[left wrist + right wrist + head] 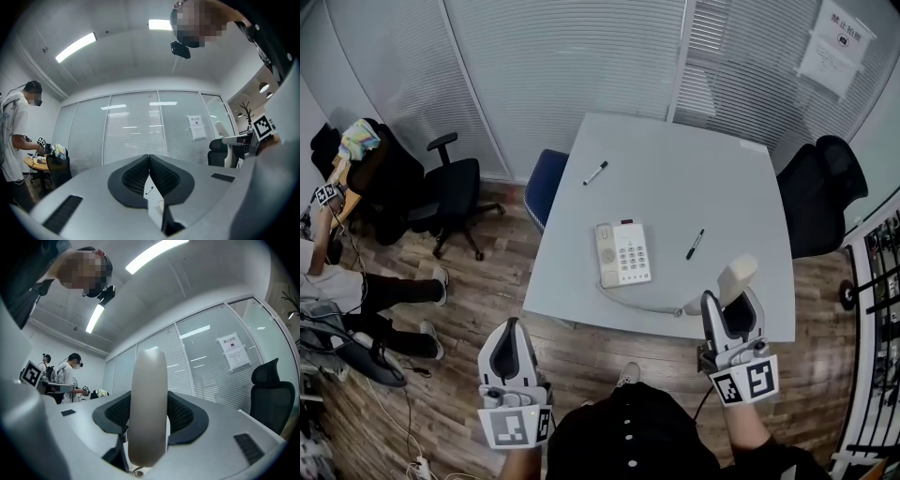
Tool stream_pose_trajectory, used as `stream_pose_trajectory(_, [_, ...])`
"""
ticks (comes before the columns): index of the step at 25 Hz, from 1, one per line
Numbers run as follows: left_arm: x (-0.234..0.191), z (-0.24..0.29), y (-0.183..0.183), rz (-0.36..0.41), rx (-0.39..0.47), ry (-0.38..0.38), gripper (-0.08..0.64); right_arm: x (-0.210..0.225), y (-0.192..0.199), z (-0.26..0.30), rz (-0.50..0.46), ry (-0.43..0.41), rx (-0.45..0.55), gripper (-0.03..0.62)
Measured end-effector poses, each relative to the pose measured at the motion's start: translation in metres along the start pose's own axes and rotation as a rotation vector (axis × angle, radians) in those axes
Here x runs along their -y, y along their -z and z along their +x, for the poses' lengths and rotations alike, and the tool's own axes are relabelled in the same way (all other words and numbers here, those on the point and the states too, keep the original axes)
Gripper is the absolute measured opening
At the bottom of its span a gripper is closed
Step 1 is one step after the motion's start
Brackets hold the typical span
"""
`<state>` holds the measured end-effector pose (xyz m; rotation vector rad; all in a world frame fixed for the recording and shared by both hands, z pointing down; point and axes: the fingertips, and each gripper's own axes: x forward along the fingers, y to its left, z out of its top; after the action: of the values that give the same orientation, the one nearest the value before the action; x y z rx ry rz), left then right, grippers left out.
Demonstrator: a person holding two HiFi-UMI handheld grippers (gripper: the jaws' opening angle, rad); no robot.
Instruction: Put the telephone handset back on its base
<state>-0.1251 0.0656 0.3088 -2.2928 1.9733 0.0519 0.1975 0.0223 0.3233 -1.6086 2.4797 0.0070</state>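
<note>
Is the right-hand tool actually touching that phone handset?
Touching: the right gripper view shows the right tool clamped on both sides of the handset.

Cream plastic telephone handset: off its cradle, clamped between the jaws of my right gripper, standing on end above the near right part of the pale grey table. White rectangular telephone base with keypad: flat on the table, left of the handset and apart from it, cradle side bare. Thin cord links the two.
</note>
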Motion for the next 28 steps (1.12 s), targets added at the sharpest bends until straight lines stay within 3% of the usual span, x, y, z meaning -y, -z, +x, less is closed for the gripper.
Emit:
stream_pose_trajectory(18, [0.025, 0.026, 0.018, -0.006, -0.047, -0.056, 0.017, 0.034, 0.020, 0.033, 0.029, -0.055, -0.042, 0.236])
stream_pose_trajectory(28, [0.012, 0.038, 0.031, -0.018, -0.077, -0.051, 0.017, 0.031, 0.034, 0.050, 0.041, -0.049, -0.071, 0.236])
